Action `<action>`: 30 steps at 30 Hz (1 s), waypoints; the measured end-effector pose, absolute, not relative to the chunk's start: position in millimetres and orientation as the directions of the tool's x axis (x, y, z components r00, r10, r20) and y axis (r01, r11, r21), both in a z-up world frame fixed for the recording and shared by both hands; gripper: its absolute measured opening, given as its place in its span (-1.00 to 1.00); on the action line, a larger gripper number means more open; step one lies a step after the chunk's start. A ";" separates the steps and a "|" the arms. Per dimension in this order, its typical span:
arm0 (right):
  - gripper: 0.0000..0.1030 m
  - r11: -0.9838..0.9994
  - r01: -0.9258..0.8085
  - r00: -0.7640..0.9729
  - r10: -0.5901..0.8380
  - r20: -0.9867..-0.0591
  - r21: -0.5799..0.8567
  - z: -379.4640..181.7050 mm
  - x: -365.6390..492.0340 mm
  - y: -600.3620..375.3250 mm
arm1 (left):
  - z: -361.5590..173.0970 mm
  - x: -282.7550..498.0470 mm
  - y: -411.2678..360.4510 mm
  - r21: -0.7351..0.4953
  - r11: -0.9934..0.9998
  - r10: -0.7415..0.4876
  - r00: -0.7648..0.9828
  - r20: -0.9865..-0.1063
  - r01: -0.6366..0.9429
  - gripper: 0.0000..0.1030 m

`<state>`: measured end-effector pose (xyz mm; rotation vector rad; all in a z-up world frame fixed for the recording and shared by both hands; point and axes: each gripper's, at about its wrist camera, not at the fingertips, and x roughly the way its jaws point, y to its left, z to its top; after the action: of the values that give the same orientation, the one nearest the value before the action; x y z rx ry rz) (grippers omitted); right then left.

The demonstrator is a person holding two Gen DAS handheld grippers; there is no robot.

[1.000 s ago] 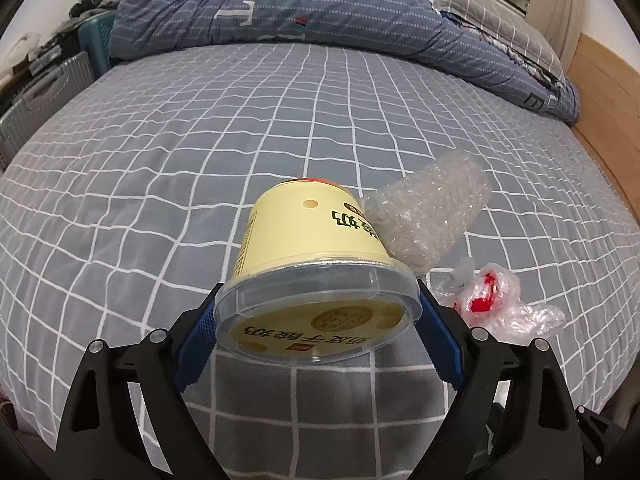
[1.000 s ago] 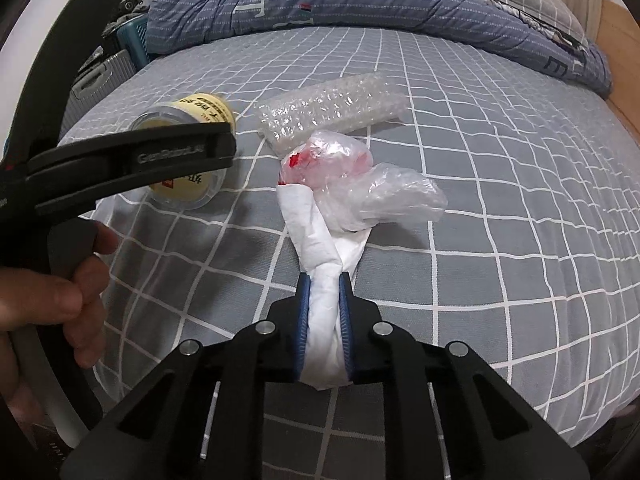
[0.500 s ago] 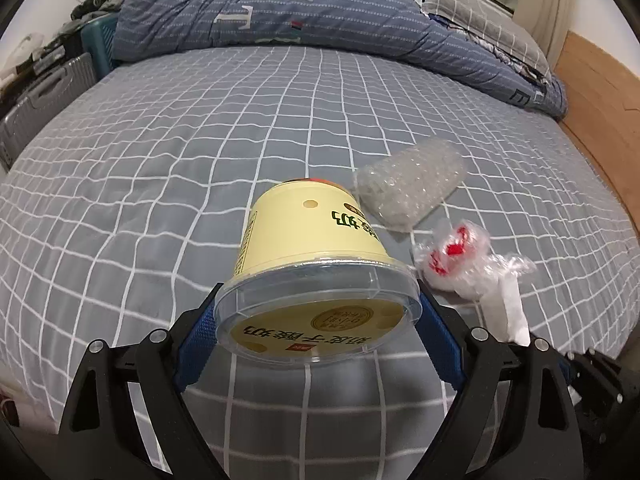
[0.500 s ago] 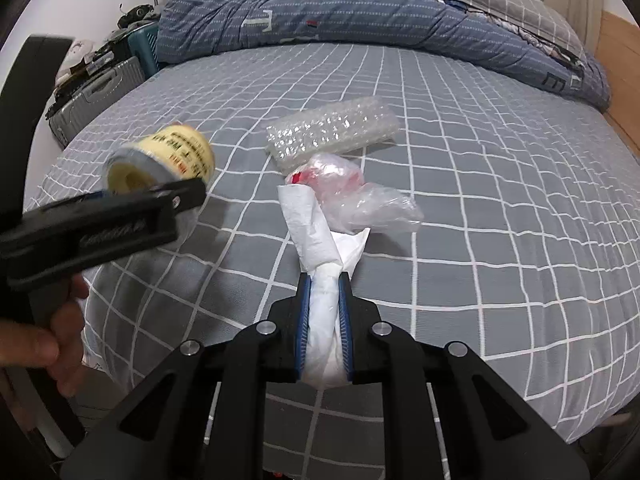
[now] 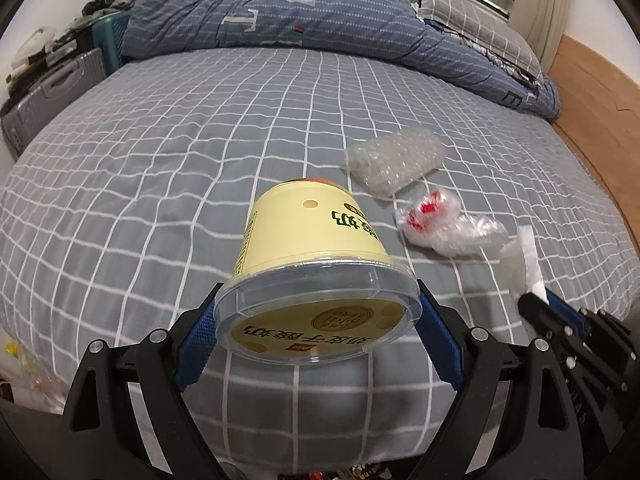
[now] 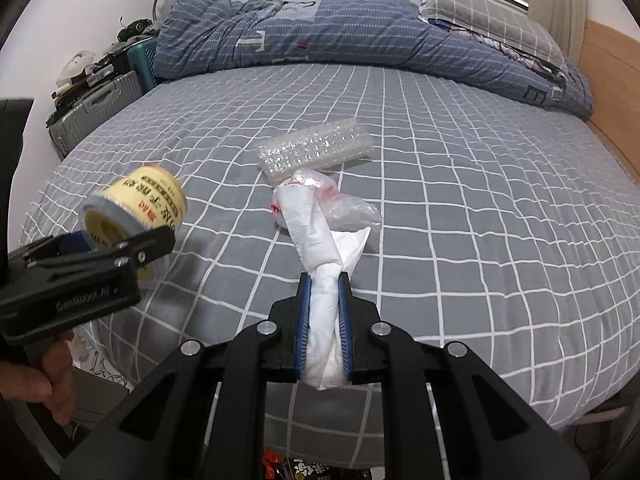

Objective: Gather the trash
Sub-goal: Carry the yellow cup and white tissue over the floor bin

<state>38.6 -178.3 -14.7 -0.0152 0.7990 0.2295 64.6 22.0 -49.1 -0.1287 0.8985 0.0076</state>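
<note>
Gripping a pale yellow plastic tub with a clear lid (image 5: 316, 264), the left gripper (image 5: 318, 332) holds it sideways above the grey checked bedsheet (image 5: 160, 160). Only the right wrist view shows the right gripper (image 6: 324, 320) fully, clamped on a twisted white plastic bag (image 6: 316, 240). A crumpled clear wrapper with red print (image 5: 436, 220) and a bubble-wrap roll (image 5: 396, 160) lie on the sheet.

The yellow cup (image 6: 136, 208) is motion-blurred in the right wrist view; its print cannot be read. The tissue's (image 6: 324, 336) lower end is hidden between the right gripper's fingers (image 6: 346, 328). Packets (image 6: 304, 468) below the bed are cut off by the frame edge.
</note>
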 end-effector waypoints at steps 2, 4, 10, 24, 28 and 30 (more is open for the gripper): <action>-0.75 0.974 -0.212 0.675 0.201 -0.710 0.075 -12.9 34.2 -179.0 | -48.4 57.1 21.1 -0.114 0.992 -0.051 0.623 -0.781 -0.061 0.68; -0.75 0.973 -0.215 0.676 0.206 -0.708 0.079 -11.0 28.1 -179.9 | -47.1 48.5 19.8 -0.117 0.991 -0.054 0.625 -0.779 -0.060 0.68; -0.75 0.971 -0.225 0.679 0.217 -0.701 0.083 -6.8 10.7 -178.5 | -41.0 25.1 17.2 -0.114 0.992 -0.050 0.637 -0.769 -0.060 0.68; -0.75 0.962 -0.232 0.654 0.265 -0.708 0.146 -11.1 -25.8 -187.0 | -40.5 -24.5 16.4 -0.148 0.987 -0.080 0.632 -0.770 -0.056 0.68; -0.75 0.965 -0.221 0.654 0.255 -0.712 0.143 -13.9 -37.6 -191.2 | -44.0 -41.0 14.9 -0.159 0.986 -0.086 0.631 -0.771 -0.059 0.68; -0.75 0.966 -0.217 0.652 0.250 -0.716 0.139 -15.4 -42.9 -191.9 | -47.6 -49.5 13.8 -0.160 0.985 -0.089 0.622 -0.778 -0.058 0.68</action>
<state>-42.9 -191.9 -15.4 0.0427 0.8188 0.2647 -49.5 13.8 -47.6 -0.1759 0.9001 -0.0179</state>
